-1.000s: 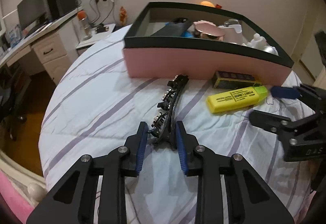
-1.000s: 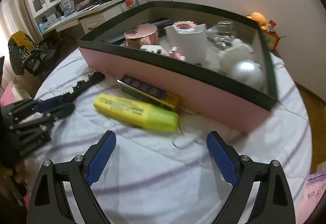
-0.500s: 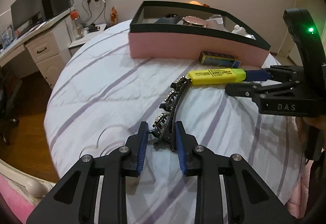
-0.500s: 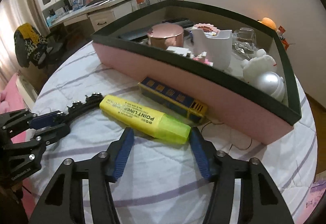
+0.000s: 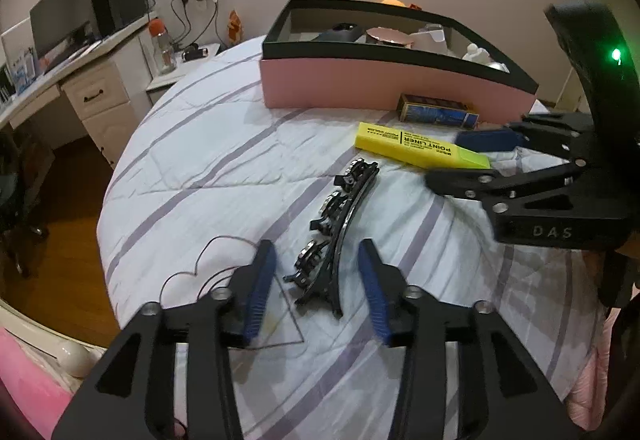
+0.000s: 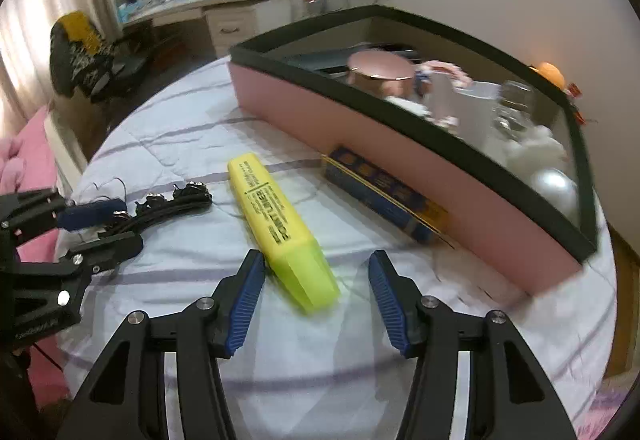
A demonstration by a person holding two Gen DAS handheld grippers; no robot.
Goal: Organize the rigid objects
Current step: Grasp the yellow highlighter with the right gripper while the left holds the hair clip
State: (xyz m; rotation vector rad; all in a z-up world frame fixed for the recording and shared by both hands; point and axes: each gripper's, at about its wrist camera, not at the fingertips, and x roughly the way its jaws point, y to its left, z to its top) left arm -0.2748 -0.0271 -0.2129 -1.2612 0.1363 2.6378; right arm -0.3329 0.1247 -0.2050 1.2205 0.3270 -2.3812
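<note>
The left gripper (image 5: pixel 316 290) has just been opened; the hair clip (image 5: pixel 338 228) lies loose between its jaws. Right gripper (image 6: pixel 316 302), parted, straddles the highlighter (image 6: pixel 280 228); an off-centre squeeze could skid it aside.

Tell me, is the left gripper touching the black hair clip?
Apart. In the left wrist view, bedsheet shows between the left gripper pads and the black hair clip.

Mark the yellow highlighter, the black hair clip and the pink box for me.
yellow highlighter (image 6: pixel 276 216): right wrist view, on its printed label.
black hair clip (image 5: pixel 340 224): left wrist view, middle of its curved spine.
pink box (image 5: pixel 340 84): left wrist view, on its pink front wall.
</note>
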